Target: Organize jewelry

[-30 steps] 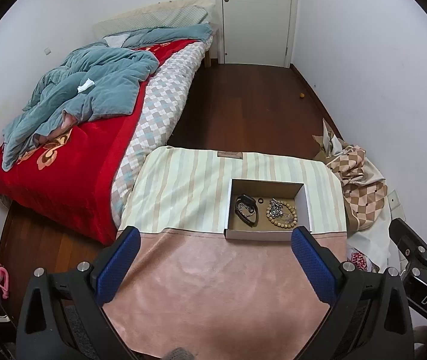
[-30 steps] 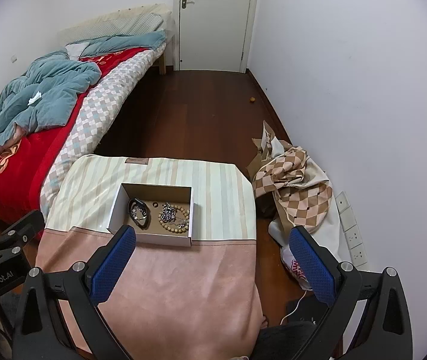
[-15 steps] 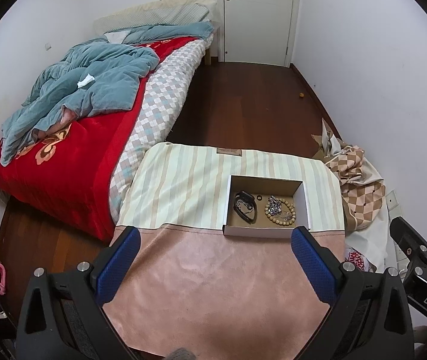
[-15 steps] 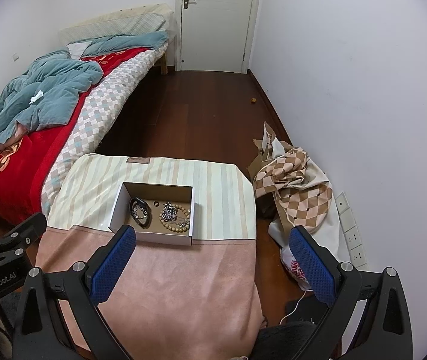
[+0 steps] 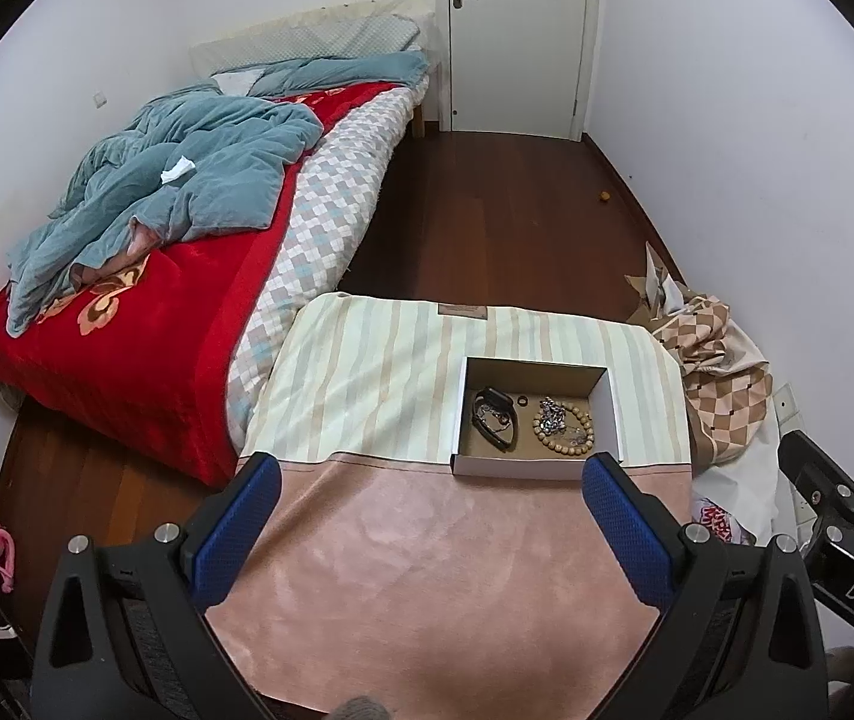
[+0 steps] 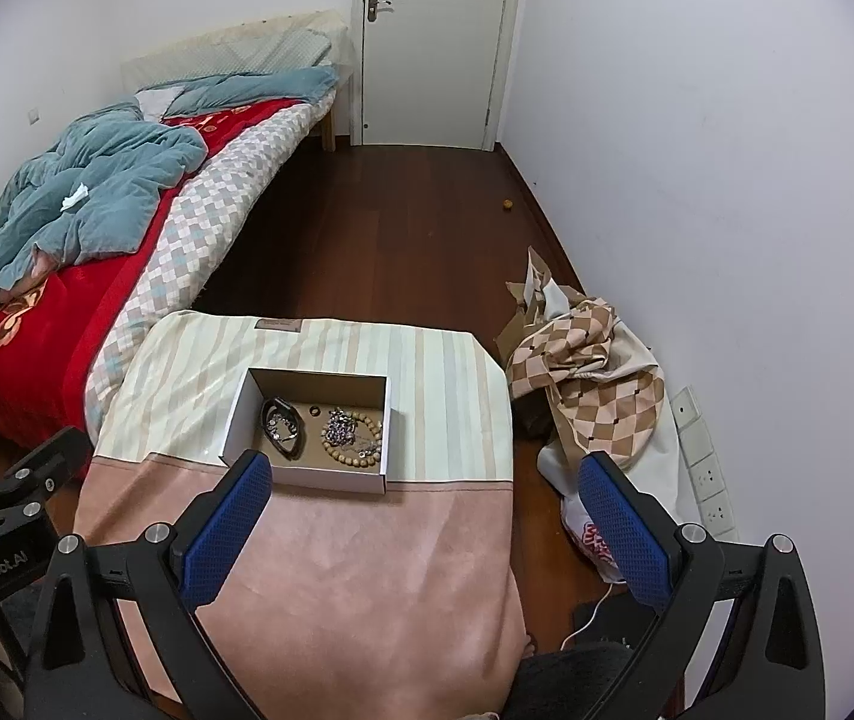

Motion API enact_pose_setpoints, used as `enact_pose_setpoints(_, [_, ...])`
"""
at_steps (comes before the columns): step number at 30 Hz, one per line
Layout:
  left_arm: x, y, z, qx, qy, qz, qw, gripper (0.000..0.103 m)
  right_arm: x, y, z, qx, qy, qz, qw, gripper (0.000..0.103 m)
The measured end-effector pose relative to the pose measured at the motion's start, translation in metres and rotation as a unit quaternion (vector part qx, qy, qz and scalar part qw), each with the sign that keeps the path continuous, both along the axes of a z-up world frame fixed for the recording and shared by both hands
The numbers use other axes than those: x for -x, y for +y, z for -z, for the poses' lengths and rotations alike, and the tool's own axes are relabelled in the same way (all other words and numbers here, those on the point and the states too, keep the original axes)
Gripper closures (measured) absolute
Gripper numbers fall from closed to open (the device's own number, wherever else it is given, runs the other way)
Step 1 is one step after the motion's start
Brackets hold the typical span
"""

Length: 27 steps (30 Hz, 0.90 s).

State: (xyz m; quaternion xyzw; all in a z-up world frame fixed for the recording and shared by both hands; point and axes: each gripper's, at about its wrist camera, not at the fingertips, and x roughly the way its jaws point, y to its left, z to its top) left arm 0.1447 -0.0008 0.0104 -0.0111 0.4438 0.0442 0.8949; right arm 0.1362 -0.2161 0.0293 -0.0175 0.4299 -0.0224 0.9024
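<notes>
Left wrist: both hand-held grippers (image 5: 427,498) (image 6: 420,492) held wide open, empty; chain (image 5: 553,411) tangled in beads (image 5: 565,426), could be dragged along.

My left gripper (image 5: 430,483) hangs with its blue pads spread wide; my right gripper (image 6: 423,483) beside it is equally agape, both gripping nothing.

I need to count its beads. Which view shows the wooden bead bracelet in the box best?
The left wrist view: the round wooden bead bracelet lies nearly centred, its ring unobstructed. The right wrist view shows it too, more obliquely, with the nearer box wall close below.
</notes>
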Motion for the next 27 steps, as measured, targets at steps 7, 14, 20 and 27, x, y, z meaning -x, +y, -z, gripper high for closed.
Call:
enact_pose_setpoints(7, [-0.0007,-0.0012,-0.0009,-0.002,-0.001,0.002,1.0000,0.001,0.0005,-0.0004,-0.0005,-0.001,-0.001,0.000,1.000,0.000])
enact_pose_setpoints(14, [-0.0001,-0.0010,-0.0023,-0.001,-0.002,0.003,1.0000,0.001,0.0003,-0.0013,-0.0006,-0.002,-0.002,0.000,1.000,0.000])
enact_pose_setpoints(20, [0.0004,-0.0010,-0.0019,-0.001,-0.001,0.003,1.0000,0.001,0.0016,0.0003,-0.0019,-0.002,-0.002,-0.001,1.000,0.000])
enact_pose_setpoints(27, [0.0010,-0.0010,-0.0022,-0.001,-0.002,0.003,1.0000,0.001,0.0025,0.0012,-0.0020,-0.001,0.000,-0.002,1.000,0.000])
